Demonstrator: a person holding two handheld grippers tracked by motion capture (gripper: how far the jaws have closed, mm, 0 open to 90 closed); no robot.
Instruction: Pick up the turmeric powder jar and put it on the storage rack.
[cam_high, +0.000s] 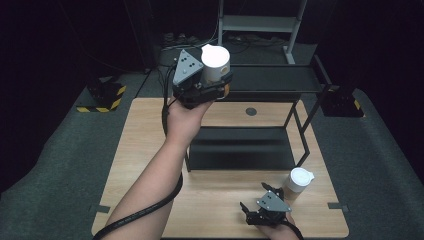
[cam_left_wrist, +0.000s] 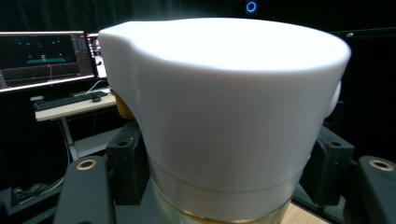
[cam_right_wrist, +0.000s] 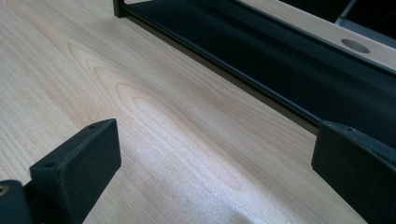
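- The cup (cam_left_wrist: 219, 121), white-lidded with a clear, yellowish lower body, sits closest to the lens in the left gripper view, held upright between the black fingers (cam_left_wrist: 128, 161), which press against its sides just under the lid.
- The desk (cam_high: 150, 150), light wood, carries a black two-tier rack (cam_high: 240, 150) at its middle; the rack's lower tray lies on the desk, and its upper shelf (cam_high: 272, 79) stands higher and farther back.
- The left gripper (cam_high: 210, 90) is raised high above the desk's far left part, just beside the left end of the upper shelf, pinching the cup (cam_high: 216, 62), which is off the desk.
- The right gripper (cam_high: 255, 200) rests low at the near right edge of the desk, its fingers (cam_right_wrist: 74, 163) spread wide with nothing but bare wood between them; the rack's lower tray (cam_right_wrist: 280, 60) runs just ahead.
- A second cup (cam_high: 299, 180), also white-lidded, stands upright on the desk just beside the right gripper, between it and the rack's near right leg, untouched.
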